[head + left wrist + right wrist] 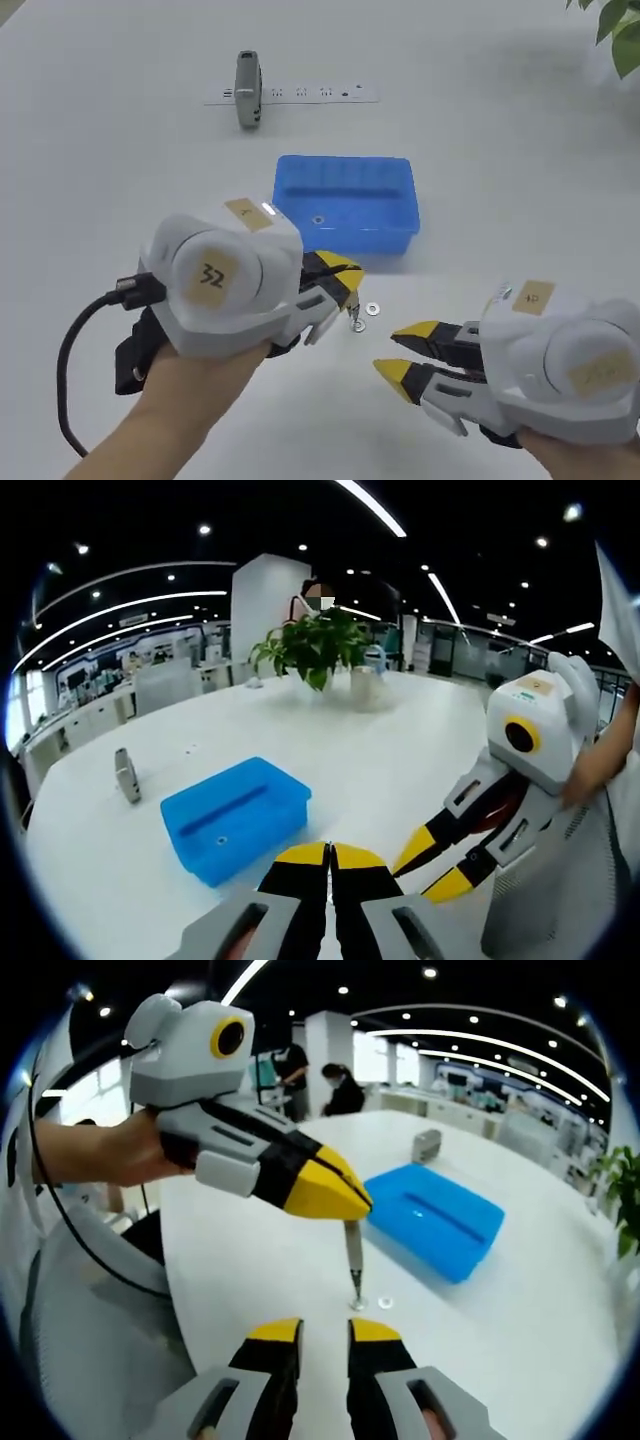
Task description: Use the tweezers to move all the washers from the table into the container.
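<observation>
Left gripper (pixel 348 277): jaws clamped on the tweezers (pixel 353 1258), whose tips point down just beside a washer (pixel 373 309) on the surface (pixel 120 180), near the blue container (pixel 345 200).
Right gripper (pixel 393 352): jaws parted, empty.
Risk: the flat washer slips free; the tweezers twist in the jaws.

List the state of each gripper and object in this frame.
Left gripper: shut on the tweezers.
Right gripper: open, empty.
Tweezers: held upright, tips down close to the table.
Washer on the table: lying flat beside the tweezer tips, not picked up.
Blue container: open-topped, one washer inside.
</observation>
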`<move>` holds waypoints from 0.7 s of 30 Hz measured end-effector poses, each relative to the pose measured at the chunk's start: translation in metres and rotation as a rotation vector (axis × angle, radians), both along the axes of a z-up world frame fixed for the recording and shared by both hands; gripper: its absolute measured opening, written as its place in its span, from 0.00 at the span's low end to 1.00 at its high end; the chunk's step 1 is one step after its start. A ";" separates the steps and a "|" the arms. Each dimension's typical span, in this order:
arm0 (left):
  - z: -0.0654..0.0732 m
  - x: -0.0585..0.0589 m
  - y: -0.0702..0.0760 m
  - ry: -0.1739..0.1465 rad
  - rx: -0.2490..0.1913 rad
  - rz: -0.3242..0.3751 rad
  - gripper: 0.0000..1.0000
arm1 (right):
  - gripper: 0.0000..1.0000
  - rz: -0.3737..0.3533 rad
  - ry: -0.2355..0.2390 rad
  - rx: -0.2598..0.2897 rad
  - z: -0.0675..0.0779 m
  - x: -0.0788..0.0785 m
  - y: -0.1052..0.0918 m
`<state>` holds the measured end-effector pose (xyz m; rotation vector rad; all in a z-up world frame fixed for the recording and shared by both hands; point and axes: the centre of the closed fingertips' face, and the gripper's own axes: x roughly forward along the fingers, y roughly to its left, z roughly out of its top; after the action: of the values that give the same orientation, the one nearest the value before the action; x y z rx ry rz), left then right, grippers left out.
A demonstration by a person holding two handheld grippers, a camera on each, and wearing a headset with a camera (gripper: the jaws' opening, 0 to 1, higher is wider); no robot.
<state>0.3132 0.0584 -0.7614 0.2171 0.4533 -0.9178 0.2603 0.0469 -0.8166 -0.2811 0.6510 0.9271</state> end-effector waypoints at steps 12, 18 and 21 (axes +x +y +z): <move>0.002 0.001 -0.001 0.005 -0.009 0.005 0.00 | 0.13 -0.008 -0.001 0.004 0.002 0.000 -0.001; 0.001 -0.001 -0.003 0.011 -0.014 0.000 0.00 | 0.14 -0.008 0.000 0.003 0.001 -0.001 -0.002; 0.001 -0.002 -0.006 0.002 -0.008 -0.009 0.00 | 0.13 -0.010 0.002 0.002 0.001 -0.001 -0.003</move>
<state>0.3112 0.0527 -0.7608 0.2105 0.4509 -0.9291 0.2597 0.0440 -0.8156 -0.2750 0.6523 0.9190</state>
